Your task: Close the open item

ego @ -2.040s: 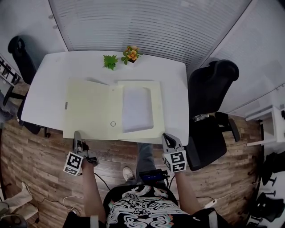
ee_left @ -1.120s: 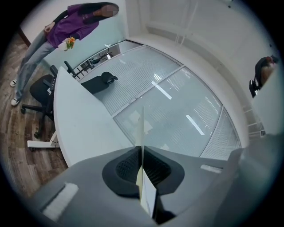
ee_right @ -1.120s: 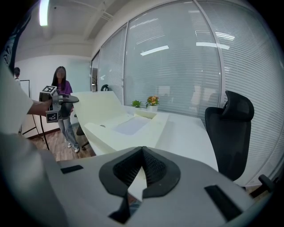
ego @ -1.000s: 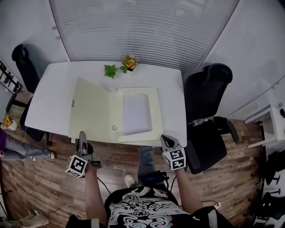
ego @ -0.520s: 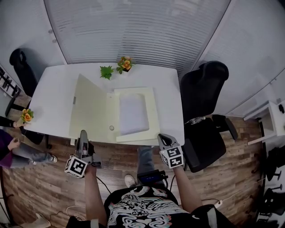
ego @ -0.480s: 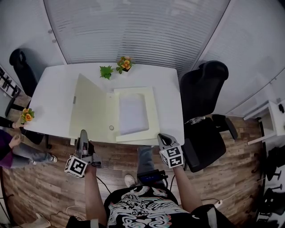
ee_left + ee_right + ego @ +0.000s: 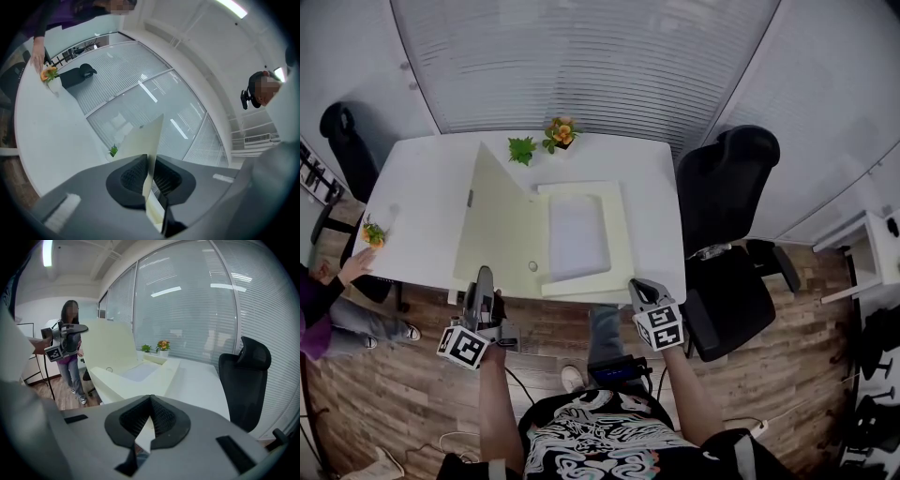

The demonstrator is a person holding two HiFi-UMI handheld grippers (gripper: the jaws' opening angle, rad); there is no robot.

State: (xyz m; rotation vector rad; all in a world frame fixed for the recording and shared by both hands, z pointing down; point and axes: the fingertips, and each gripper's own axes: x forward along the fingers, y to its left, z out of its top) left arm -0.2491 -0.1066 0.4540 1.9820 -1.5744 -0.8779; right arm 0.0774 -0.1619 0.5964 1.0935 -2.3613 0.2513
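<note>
White table (image 7: 412,202) with cream folder (image 7: 579,239), lid (image 7: 502,230) half raised; left gripper (image 7: 148,174) clamped on lid edge; right gripper (image 7: 150,417) closed by folder corner, seemingly on nothing

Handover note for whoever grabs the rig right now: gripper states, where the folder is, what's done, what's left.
Grippers: the left gripper is shut on the near edge of the cover. The right gripper has its jaws together with nothing seen between them, and hangs just off the table by the tray's near right corner.
Things: the tray lies flat on the table with the white sheets inside. The cover is tilted up off the table, hinged along the tray's left side.
Done: cover raised partway.
Left: swing it over the tray, lay it flat, release.
</note>
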